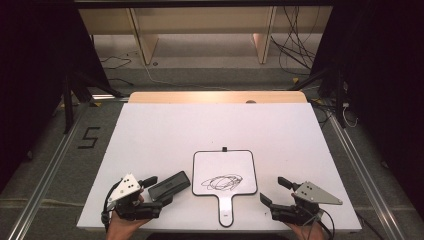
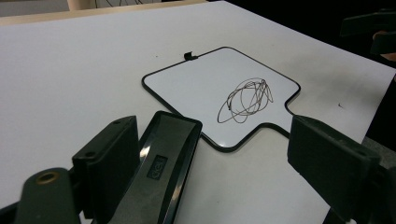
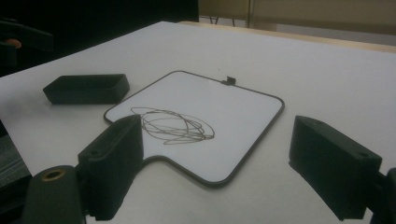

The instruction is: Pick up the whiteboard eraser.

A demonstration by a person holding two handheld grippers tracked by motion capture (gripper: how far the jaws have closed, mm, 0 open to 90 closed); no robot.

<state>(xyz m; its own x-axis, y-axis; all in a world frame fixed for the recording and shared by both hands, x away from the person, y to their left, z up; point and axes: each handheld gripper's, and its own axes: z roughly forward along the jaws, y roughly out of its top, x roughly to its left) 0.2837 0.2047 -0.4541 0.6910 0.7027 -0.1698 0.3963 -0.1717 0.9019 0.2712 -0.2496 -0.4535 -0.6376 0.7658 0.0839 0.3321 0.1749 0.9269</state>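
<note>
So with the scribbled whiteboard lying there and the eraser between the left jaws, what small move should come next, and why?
Probably close the left gripper on the black eraser. The left gripper view shows the eraser lying between the open jaws, against one of them, with a clear gap to the other, so it does not look gripped yet. The scribble on the whiteboard looks untouched, and the right gripper waits open beside the board.

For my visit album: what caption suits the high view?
Two hand-held grippers flank a scribbled whiteboard paddle; the open left gripper straddles a black eraser.
</note>
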